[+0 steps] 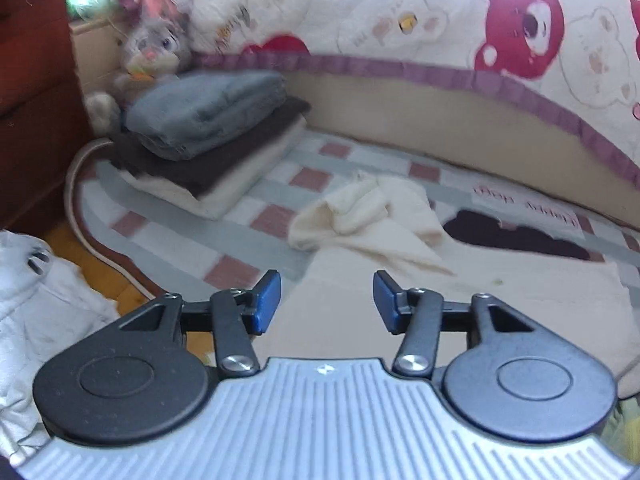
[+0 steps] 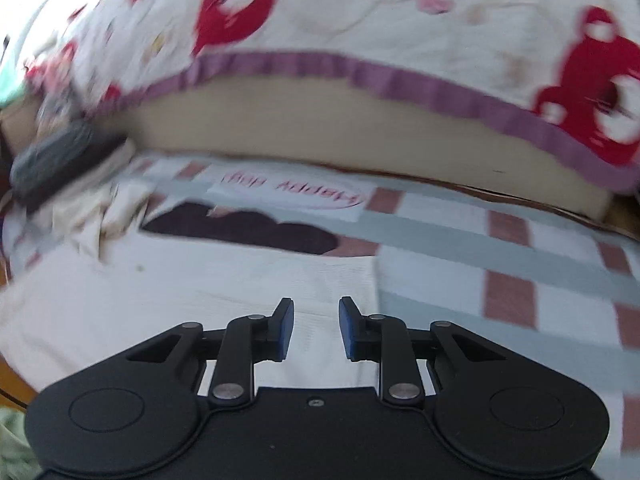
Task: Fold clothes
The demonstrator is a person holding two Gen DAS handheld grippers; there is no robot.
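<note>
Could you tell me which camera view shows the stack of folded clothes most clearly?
The left wrist view: the stack of folded clothes sits whole at upper left, grey over dark brown over cream. The right wrist view shows it only as a blurred dark smear at the left edge.

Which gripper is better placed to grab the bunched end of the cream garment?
Probably left. The left gripper, jaws open, faces the bunched end straight ahead. The right gripper hovers over the garment's flat part, with the bunch far to its left.
</note>
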